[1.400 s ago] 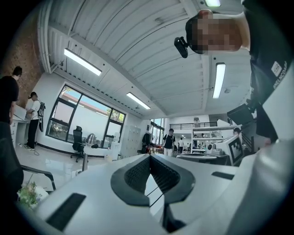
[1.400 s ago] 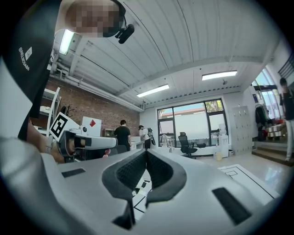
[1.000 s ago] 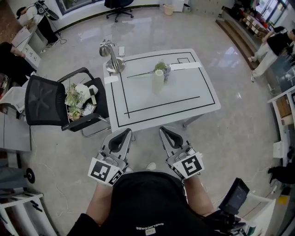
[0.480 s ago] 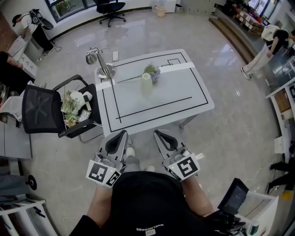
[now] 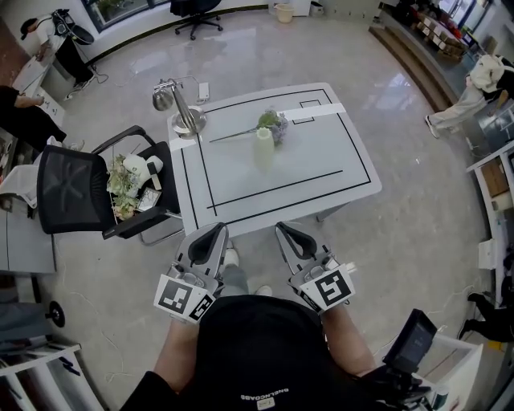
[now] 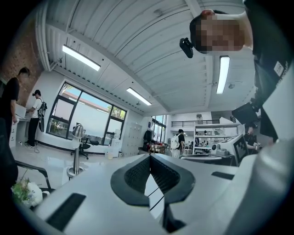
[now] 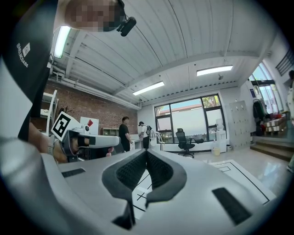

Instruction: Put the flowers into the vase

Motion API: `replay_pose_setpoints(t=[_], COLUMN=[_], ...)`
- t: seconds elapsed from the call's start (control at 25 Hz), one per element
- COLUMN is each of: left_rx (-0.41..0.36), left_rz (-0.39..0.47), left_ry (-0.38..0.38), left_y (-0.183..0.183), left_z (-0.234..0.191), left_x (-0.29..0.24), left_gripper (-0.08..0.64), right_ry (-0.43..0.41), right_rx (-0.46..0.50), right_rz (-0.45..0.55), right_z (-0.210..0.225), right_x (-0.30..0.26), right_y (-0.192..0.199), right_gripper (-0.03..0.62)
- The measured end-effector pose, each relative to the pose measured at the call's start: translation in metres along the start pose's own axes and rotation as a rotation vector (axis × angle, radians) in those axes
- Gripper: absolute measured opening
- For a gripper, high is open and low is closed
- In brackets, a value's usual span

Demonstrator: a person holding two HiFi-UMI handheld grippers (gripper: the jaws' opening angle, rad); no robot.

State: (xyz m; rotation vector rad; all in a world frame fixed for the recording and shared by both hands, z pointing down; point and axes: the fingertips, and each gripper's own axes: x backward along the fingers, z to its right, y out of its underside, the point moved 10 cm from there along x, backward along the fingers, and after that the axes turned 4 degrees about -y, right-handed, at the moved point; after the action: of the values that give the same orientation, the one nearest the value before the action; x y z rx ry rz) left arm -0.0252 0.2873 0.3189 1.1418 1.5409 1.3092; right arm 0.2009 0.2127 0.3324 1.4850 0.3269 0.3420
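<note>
Holding left tool (image 5: pixel 212 238) and right tool (image 5: pixel 292 238) closed together, empty, short of the worktop (image 5: pixel 321 172), poised for a reach. Seeing one flower (image 5: pixel 271 121) lying just behind the upright vase (image 5: pixel 264 148), stem free for grasping.

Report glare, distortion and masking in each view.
Head view: fisheye bows the table's edges; glare sheens the floor. Left gripper view: black circular vignette, ceiling light strip blown out, mosaic patch over a face. Right gripper view: same vignette, bright windows, another mosaic patch.
</note>
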Motion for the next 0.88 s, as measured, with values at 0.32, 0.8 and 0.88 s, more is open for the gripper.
replay_pose_setpoints(t=[0.32,0.8,0.88], left_rx=[0.012,0.056,0.062], left_rz=[-0.021,-0.046,-0.048], left_ry=[0.017,0.035,0.043], left_y=[0.001,-0.003,-0.004], left_z=[-0.047,-0.137,-0.153], left_x=[-0.022,-0.047,-0.050], left_gripper=[0.005,0.005,0.005], right_ry=[0.027,0.057,0.071], right_rx=[-0.007,-0.033,-0.027], right_rz=[-0.016,-0.072,-0.079], right_z=[0.017,0.028,0.030], right_x=[-0.049,-0.135,-0.150], right_y=[0.004,0.008,0.007], right_gripper=[0.009,0.009,0.009])
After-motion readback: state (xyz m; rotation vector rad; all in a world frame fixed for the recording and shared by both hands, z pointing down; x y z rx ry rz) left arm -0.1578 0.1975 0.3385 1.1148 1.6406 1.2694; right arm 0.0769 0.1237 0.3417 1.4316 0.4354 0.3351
